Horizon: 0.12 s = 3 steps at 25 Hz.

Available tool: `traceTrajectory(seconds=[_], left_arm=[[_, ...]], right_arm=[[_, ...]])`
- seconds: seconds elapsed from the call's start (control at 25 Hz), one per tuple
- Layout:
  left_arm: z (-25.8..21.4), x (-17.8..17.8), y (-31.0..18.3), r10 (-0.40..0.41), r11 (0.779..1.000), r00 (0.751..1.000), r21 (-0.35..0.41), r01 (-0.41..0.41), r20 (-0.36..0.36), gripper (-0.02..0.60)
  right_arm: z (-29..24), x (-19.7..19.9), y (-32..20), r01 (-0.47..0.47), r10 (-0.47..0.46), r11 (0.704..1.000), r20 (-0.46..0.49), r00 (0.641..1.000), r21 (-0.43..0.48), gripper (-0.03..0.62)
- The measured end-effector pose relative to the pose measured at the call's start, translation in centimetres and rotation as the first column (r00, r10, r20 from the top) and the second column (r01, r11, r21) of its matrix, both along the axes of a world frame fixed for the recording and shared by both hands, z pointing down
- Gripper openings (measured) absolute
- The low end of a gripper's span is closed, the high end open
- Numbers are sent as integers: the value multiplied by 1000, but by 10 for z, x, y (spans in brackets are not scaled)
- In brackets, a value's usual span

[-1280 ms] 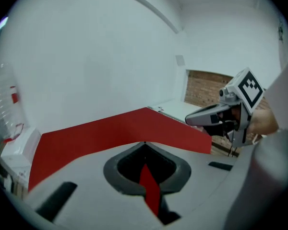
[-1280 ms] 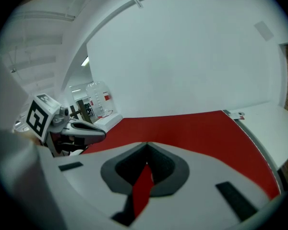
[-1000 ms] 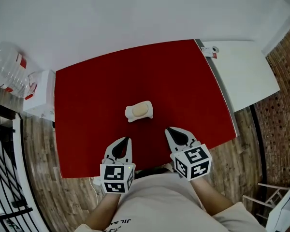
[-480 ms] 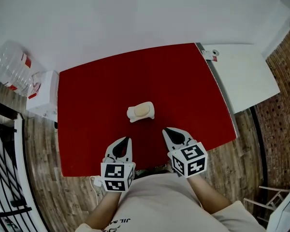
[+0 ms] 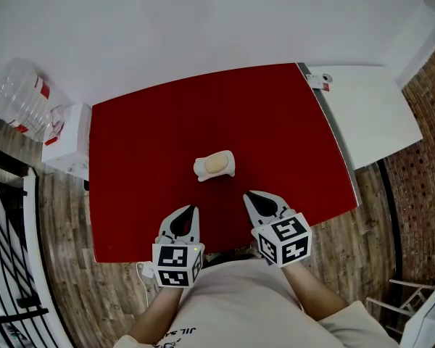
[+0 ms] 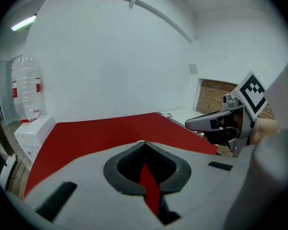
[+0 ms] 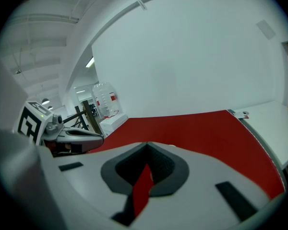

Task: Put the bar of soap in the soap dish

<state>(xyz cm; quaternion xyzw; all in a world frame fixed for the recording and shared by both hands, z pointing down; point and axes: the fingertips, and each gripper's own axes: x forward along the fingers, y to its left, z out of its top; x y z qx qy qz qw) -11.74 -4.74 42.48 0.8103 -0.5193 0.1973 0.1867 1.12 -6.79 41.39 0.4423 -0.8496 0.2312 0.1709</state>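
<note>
A cream bar of soap (image 5: 215,164) lies in a small white soap dish (image 5: 200,169) near the middle of the red table (image 5: 145,158). Both grippers hover over the table's near edge, short of the dish. My left gripper (image 5: 192,209) is to the dish's lower left, its jaws shut with nothing between them (image 6: 143,142). My right gripper (image 5: 248,195) is to the dish's lower right, also shut and empty (image 7: 147,143). In both gripper views the jaws hide the dish. Each gripper view shows the other gripper at its side.
A large clear water bottle (image 5: 20,96) and a white box (image 5: 65,142) stand off the table's left side. A white table (image 5: 370,111) adjoins the right edge. A black metal railing (image 5: 3,267) runs along the wooden floor at left.
Both grippers stay shut and almost still. Only the head view has shifted a little, so the table and dish sit slightly further right in the picture.
</note>
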Motion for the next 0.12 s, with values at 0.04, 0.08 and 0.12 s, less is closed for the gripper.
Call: traceTrajectory(seconds=[0.04,0.08,0.12], left_arm=[[0,-1,0,1,1000,1000,0,-1,0,8],[0,-1,-1,1,1000,1000,0,-1,0,8],[0,-2,-1,1,1000,1000,0,-1,-1,8]], right_arm=[[0,0,0,0,0,1000,0,1000,0,5],[0,-1,-1,0,0,1000,0,1000,1,5],[0,-1,-1,0,0,1000,0,1000,1,5]])
